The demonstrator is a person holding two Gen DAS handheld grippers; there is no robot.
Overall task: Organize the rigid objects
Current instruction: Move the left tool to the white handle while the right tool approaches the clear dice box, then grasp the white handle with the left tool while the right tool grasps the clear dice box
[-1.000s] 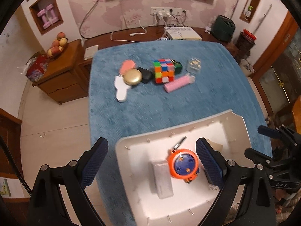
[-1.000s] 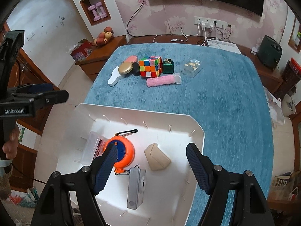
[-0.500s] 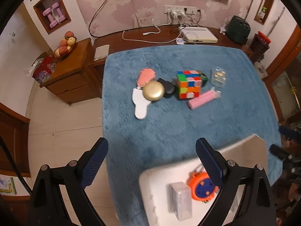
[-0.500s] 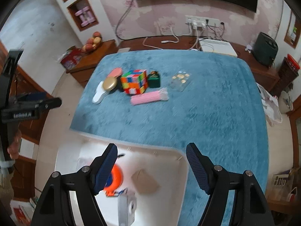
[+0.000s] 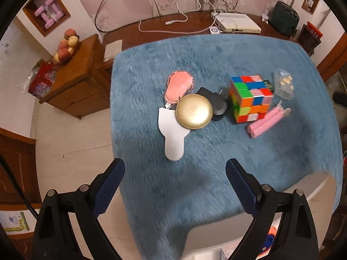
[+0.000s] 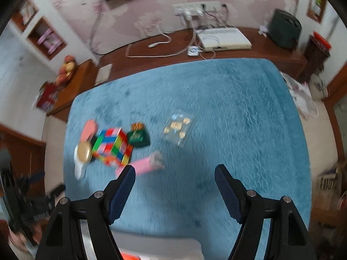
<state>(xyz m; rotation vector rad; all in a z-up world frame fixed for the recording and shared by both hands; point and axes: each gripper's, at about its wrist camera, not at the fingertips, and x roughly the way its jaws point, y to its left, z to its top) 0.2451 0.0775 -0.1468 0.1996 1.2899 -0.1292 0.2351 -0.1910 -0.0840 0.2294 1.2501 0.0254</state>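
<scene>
At six o'clock we glimpse the white tray (image 5: 312,186), orange plastic inside. Our left gripper (image 5: 175,184) and right gripper (image 6: 175,183) gape wide, empty, over plush blue cloth (image 5: 216,156). At twelve: glossy round gold disc (image 5: 194,111), blocky colour cube (image 5: 250,98).

Warm indoor light, fisheye-bent dark edges, heavy motion blur in right view.
</scene>
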